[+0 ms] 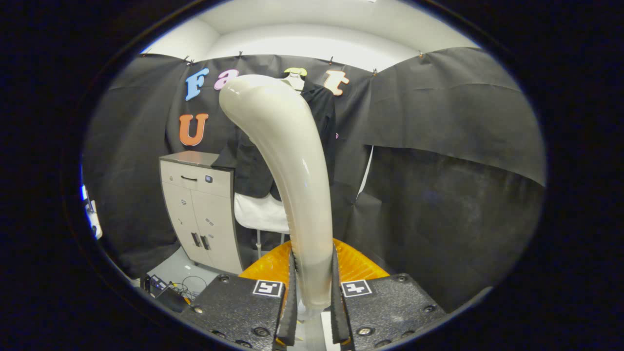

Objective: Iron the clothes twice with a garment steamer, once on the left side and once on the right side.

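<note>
A cream garment steamer (287, 161) with a curved handle rises from between my fingers, and its head bends over toward the clothes. My gripper (313, 287) is shut on the steamer's handle, with a finger pressing on each side. Beyond it a black garment (253, 168) hangs on a mannequin with a white skirt part (258, 213) below. The steamer hides the middle of the garment. The steamer head is up near the garment's shoulder, on its left side; I cannot tell whether it touches the cloth.
A beige cabinet (202, 209) with a drawer and two doors stands left of the garment. Cables and a small device (168, 287) lie on the floor by the cabinet's foot. Black cloth (438, 170) walls the booth behind and to the right.
</note>
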`<action>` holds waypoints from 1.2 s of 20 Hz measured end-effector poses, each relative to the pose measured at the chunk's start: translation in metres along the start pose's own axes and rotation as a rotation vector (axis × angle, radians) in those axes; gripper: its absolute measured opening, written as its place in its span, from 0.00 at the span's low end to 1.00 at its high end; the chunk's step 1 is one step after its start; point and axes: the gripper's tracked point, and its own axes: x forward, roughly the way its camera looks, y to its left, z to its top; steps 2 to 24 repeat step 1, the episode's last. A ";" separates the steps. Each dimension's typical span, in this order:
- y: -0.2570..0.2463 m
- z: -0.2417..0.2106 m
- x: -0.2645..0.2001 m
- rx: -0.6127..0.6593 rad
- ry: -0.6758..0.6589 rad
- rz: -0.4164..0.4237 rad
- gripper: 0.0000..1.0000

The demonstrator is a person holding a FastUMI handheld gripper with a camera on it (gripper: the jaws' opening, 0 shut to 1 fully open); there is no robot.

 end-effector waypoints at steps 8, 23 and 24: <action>0.001 -0.003 -0.004 0.004 -0.001 0.008 0.31; 0.001 -0.003 -0.004 0.004 -0.001 0.008 0.31; 0.001 -0.003 -0.004 0.004 -0.001 0.008 0.31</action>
